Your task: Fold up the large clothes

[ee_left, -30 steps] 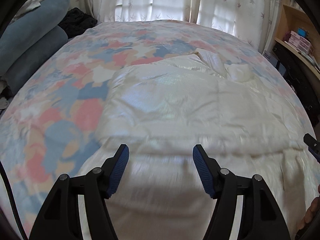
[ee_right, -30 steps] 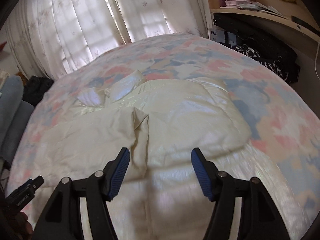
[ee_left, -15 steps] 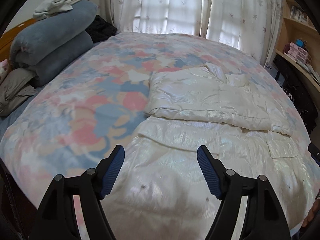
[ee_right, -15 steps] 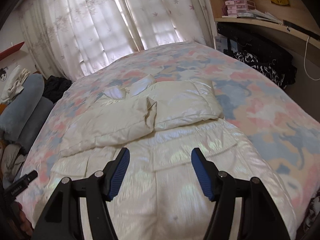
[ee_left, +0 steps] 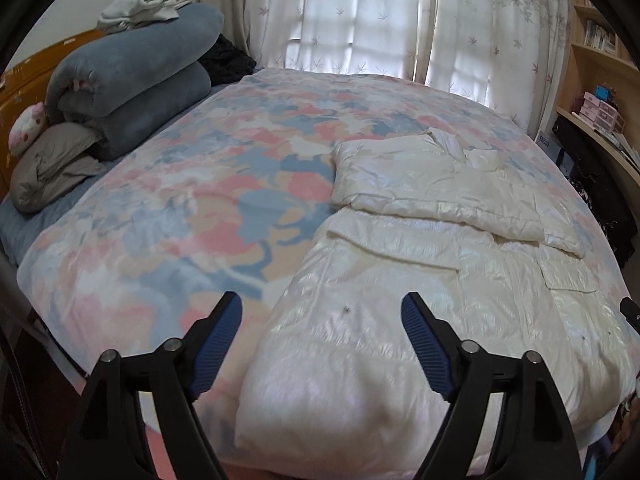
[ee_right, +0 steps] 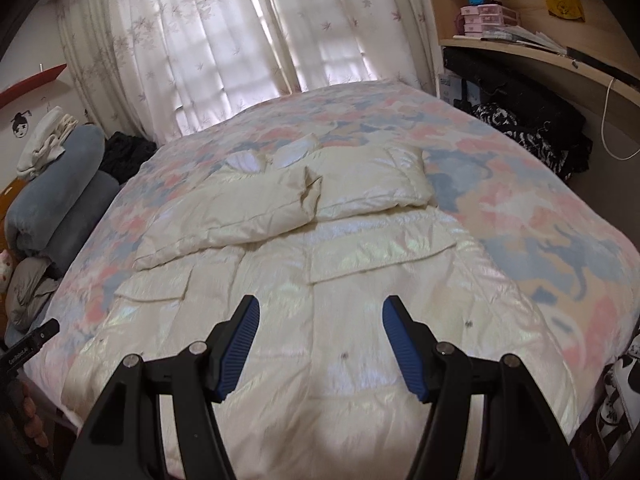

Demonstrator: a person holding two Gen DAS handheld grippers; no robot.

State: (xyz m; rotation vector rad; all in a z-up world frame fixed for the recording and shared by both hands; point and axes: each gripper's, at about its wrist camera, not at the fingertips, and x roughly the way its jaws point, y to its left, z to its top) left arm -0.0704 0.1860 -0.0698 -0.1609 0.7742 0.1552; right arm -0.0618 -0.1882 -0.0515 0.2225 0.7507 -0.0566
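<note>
Bedroom, curtained window behind; bed (ee_left: 168, 216) under floral cover. Far left: rolled blankets (ee_left: 132, 68) stacked by headboard. Left gripper (ee_left: 322, 316) hung over coat's near left edge, jaws spread and just widened, nothing between them. Coat (ee_left: 420, 280), cream, puffy, lay flat mid-bed, hem toward camera. Sleeves (ee_right: 280, 200) were folded across chest: first stage done. Body fold hem-to-collar remained, likely next. Right gripper (ee_right: 318, 320) above lower coat, jaws apart, empty.

Rolled blue blankets (ee_left: 132, 68) sit stacked at the floral bedspread's (ee_left: 192, 208) edge, white curtains (ee_right: 224, 48) behind, a wooden shelf (ee_right: 520, 46) alongside.
</note>
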